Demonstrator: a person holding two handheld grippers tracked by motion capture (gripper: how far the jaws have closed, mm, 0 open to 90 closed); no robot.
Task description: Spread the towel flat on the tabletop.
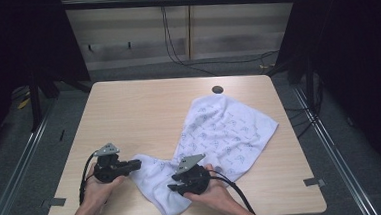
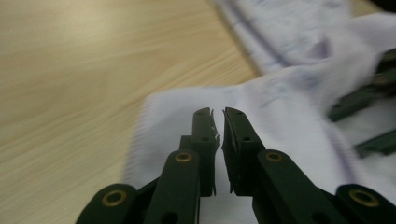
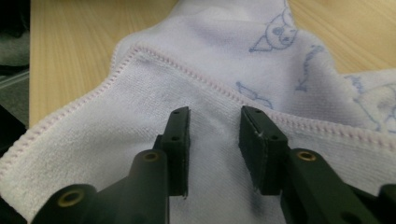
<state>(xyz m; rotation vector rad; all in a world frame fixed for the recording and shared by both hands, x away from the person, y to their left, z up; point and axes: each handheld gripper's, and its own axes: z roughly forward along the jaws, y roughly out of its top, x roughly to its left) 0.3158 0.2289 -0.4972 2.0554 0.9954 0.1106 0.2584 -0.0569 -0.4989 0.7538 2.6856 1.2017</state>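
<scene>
Overhead, pale wooden table [image 1: 143, 110]; black curtains [image 1: 354, 37]

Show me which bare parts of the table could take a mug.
The table's far left half, from the back edge down to the left gripper, is bare wood. A narrow strip runs along the right edge beside the towel. The near middle is crowded: towel and right gripper.

surface: light wooden table [image 1: 143, 110], rounded corners, dark round hole [image 1: 217, 90] near far edge | on it: white towel [image 1: 225, 130] with blue printed figures, crumpled, running from right-centre toward near edge | tape pieces [image 1: 314, 182] at near corners | standing on grey floor [image 1: 21, 163]
</scene>
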